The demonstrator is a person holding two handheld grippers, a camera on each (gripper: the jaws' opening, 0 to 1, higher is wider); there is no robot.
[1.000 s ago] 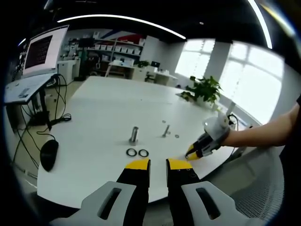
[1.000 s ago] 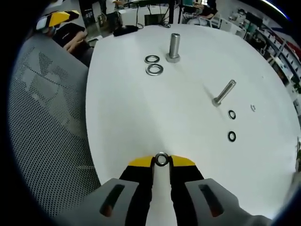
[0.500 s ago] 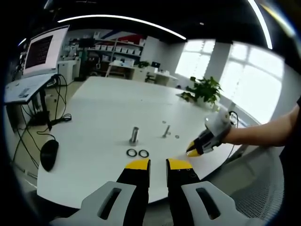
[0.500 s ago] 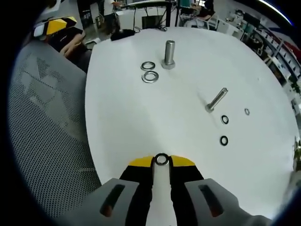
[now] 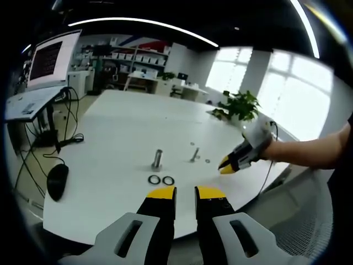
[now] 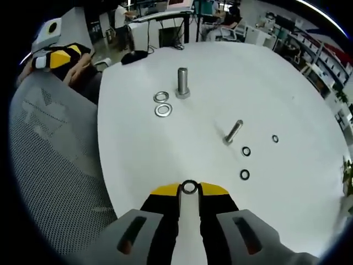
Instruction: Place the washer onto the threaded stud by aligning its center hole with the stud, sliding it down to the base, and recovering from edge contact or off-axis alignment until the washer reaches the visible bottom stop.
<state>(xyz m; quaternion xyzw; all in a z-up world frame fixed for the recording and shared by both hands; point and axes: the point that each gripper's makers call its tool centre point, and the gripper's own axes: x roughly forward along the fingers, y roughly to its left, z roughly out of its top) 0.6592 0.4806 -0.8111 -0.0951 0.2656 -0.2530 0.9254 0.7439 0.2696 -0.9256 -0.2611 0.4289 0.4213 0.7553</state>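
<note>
In the right gripper view the right gripper [image 6: 189,189] has its yellow-tipped black jaws clamped on a small round steel washer [image 6: 189,187], held flat-on between the tips above the near edge of the white tabletop [image 6: 287,94]. Farther in, toward the far edge, an upright grey threaded stud with a hexagonal base [image 6: 182,84] stands on the tabletop, and two larger steel washers [image 6: 162,104] lie flat just beside its base, touching or nearly touching each other. Nearer the middle a thinner grey bolt [image 6: 233,132] stands tilted, with three small dark rings [image 6: 245,151] scattered close to it on the side toward the right edge. A grey perforated mesh chair back [image 6: 49,160] sits beside the left edge of the tabletop.

In the left gripper view the left gripper [image 5: 185,192] hangs just off the near edge of the tabletop [image 5: 127,121], its jaws a little apart and holding nothing. The right gripper [image 5: 228,165] comes in from the right, carried in a person's hand, above the tabletop edge, well apart from the stud [image 5: 157,159] and the two washers [image 5: 161,180] lying before it. A black computer mouse [image 5: 57,181] rests near the left corner
</note>
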